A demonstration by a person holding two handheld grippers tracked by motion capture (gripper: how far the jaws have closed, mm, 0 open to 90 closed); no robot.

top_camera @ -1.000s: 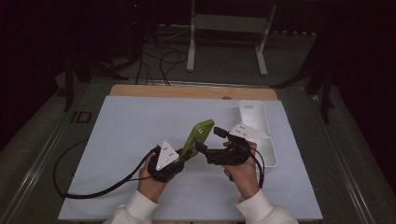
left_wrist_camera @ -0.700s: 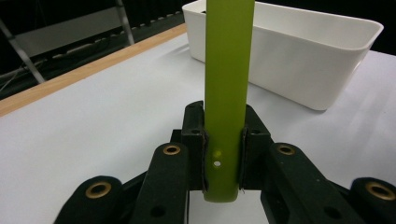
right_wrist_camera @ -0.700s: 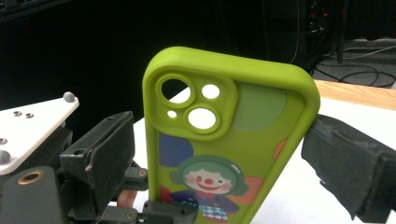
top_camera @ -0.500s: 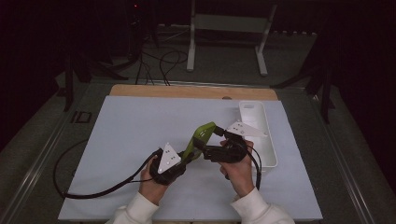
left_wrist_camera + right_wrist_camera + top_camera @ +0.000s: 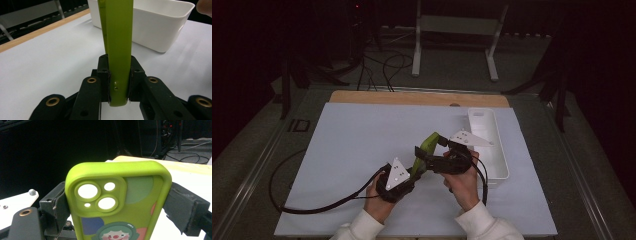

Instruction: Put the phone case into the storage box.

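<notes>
your left gripper (image 5: pixel 404 176), nearest you, clamps the bottom end of the green phone case (image 5: pixel 426 150) across its thin depth, pads pressed on both faces; in the left gripper view the case (image 5: pixel 119 50) rises edge-on from between those jaws. it hangs above the white mat (image 5: pixel 362 150), tilted up and away from you toward the right.

your right gripper (image 5: pixel 421 156) has come in from the right since a second ago, when it hung apart from the case near the tray. it now straddles the camera end across the full width, and its jaws have just been closing. in the right gripper view the pads (image 5: pixel 183 205) flank the case (image 5: pixel 117 202) at both side edges; i can't tell if they press yet.

so the case is about to be gripped at both ends, which probably sets up a handover or a flex of the soft shell. keep the left grip until the right one bites.

beyond, the white tray (image 5: pixel 487 142) sits at the mat's right edge, then the wooden board (image 5: pixel 412 97).
</notes>
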